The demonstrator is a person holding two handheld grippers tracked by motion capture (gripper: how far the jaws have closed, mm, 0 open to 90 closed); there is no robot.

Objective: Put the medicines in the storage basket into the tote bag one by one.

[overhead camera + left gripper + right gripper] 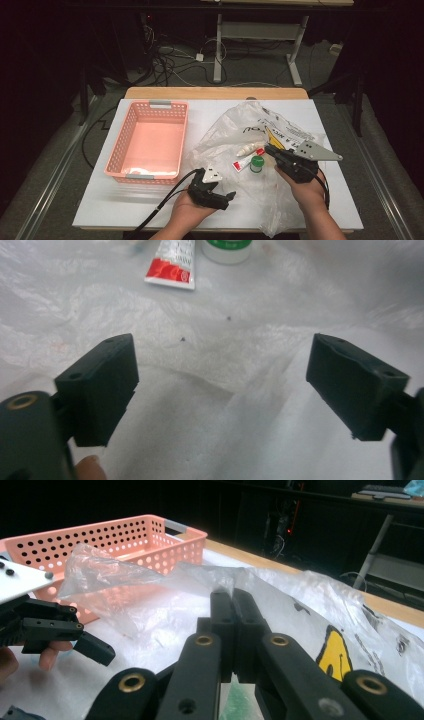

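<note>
Three items point(250, 157) sit unbagged in the plastic bag point(235, 127), basket point(148, 140) empty: your right gripper point(272, 149) pinches the bag, left gripper point(227, 195) gapes, holding nothing.

high view: overhead, faces forward-down | left gripper view: close over plastic bag point(210, 390) | right gripper view: low, faces far-left | shared: bag, pink basket point(120, 145)

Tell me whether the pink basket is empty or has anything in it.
Empty: the pink basket shows only its bare floor in the high view; the tube and green-capped bottle lie on the plastic bag.

Tube point(172, 262) and green-capped bottle point(226, 249), tops cut off by upper edge
</note>
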